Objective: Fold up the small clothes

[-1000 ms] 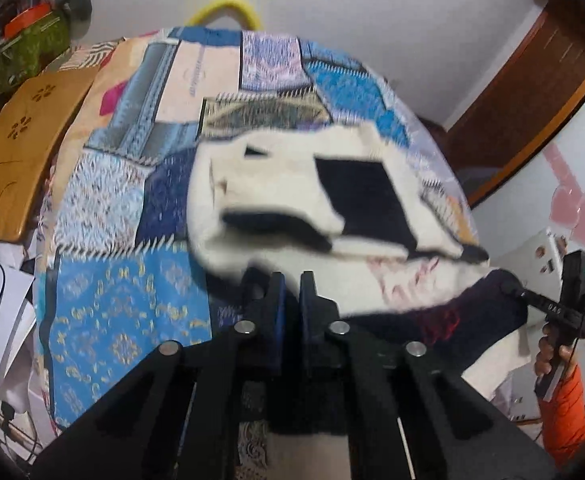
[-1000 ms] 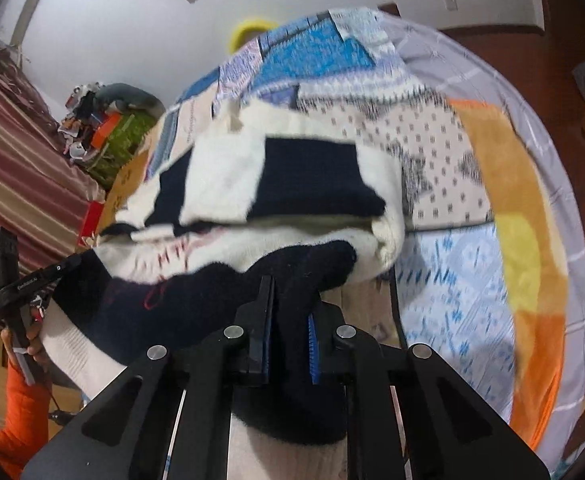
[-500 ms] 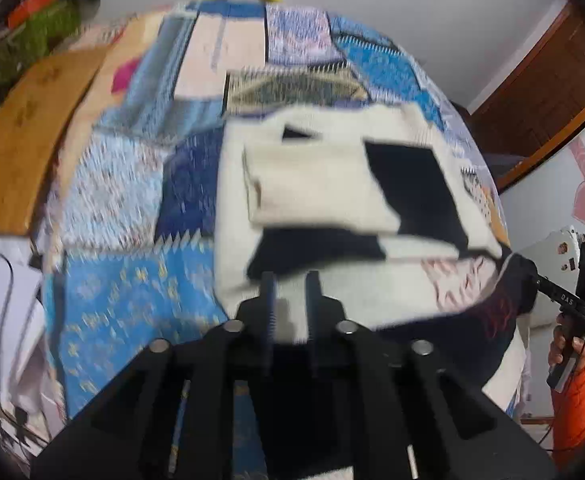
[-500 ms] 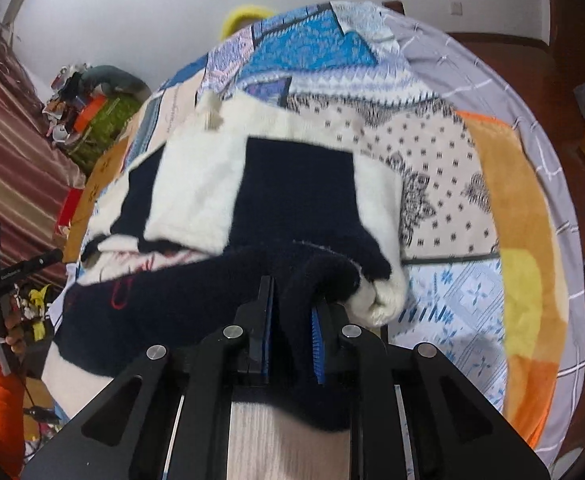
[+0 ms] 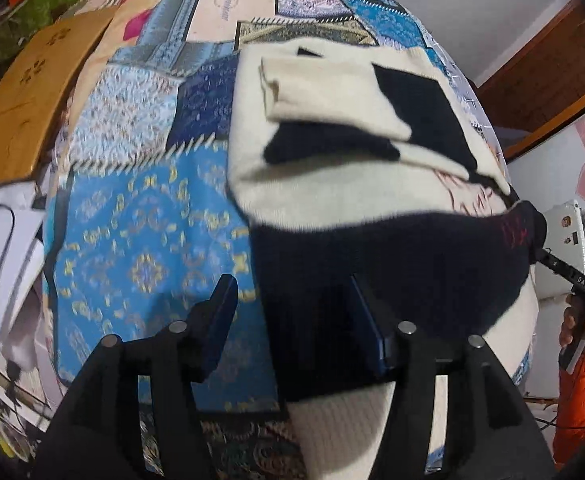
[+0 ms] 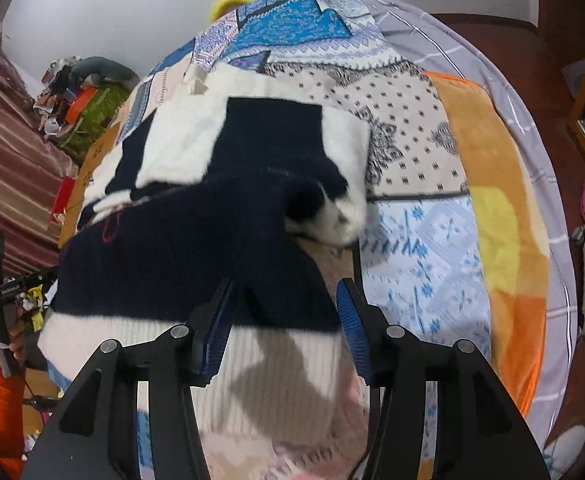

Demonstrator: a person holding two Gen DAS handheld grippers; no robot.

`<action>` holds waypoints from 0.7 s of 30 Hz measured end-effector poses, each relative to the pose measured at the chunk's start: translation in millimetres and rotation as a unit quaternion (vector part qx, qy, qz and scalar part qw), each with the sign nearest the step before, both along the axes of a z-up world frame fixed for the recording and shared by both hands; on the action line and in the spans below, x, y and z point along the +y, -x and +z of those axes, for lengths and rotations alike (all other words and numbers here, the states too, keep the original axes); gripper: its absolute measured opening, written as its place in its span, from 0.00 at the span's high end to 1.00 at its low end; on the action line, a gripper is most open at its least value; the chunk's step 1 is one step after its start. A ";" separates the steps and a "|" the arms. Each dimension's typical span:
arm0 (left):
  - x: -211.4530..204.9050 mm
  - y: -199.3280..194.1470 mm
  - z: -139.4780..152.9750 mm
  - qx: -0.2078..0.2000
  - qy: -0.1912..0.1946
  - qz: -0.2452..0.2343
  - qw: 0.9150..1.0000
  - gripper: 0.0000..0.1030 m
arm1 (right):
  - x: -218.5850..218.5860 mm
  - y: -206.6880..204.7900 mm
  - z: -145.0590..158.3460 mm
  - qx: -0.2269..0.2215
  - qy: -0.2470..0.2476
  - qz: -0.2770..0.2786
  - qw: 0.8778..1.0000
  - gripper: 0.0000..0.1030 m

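A cream and navy sweater (image 5: 344, 196) lies folded on a bed covered by a patchwork quilt (image 5: 148, 240), filling the centre and right of the left wrist view and the centre-left of the right wrist view. Its top layers are cream and dark panels folded across each other; a wide navy band (image 6: 180, 256) runs across the near part, and below that a ribbed cream hem (image 6: 268, 376) reaches toward the bottom of the frame. In the left wrist view the left claw (image 5: 292, 312) sits at lower centre, its jaws opening: the left finger stands over the blue and gold quilt patch just off the sweater's edge, the right finger over the navy band, and the sweater's left edge lies between them with neither pad pressing on it. In the right wrist view the right claw (image 6: 284, 312) is likewise at lower centre with its jaws opening; the navy band and cream hem lie between the blue-padded fingers, which stand clear of the fabric on both sides. An orange blanket (image 6: 504, 240) runs down the right of that frame. At the far right of the left wrist view, a hand in an orange sleeve (image 5: 576, 392) grips the other device's handle.
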State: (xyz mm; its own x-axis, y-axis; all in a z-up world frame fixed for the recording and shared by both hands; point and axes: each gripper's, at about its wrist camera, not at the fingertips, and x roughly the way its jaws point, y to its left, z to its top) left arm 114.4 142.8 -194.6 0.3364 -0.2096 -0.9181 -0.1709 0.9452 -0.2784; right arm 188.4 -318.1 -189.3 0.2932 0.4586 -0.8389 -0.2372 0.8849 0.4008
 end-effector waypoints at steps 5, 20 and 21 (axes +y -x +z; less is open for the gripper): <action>-4.9 14.6 -12.6 0.022 0.017 -0.003 1.000 0.45 | -2.4 13.8 -12.5 0.022 0.010 0.004 1.000 0.54; -20.0 29.0 -14.5 -0.016 0.072 0.001 0.997 0.56 | 7.2 25.2 -25.4 0.033 -0.013 0.010 0.999 0.67; -22.9 27.7 -13.8 -0.019 0.070 -0.001 0.997 0.61 | 8.8 25.7 -24.4 0.030 -0.011 0.012 0.999 0.70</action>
State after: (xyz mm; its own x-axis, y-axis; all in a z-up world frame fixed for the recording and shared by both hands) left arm 86.7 119.9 -208.4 0.3689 -0.3367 -0.8663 -0.1553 0.8967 -0.4146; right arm 162.7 -309.3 -213.7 0.2313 0.4829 -0.8446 -0.2341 0.8702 0.4335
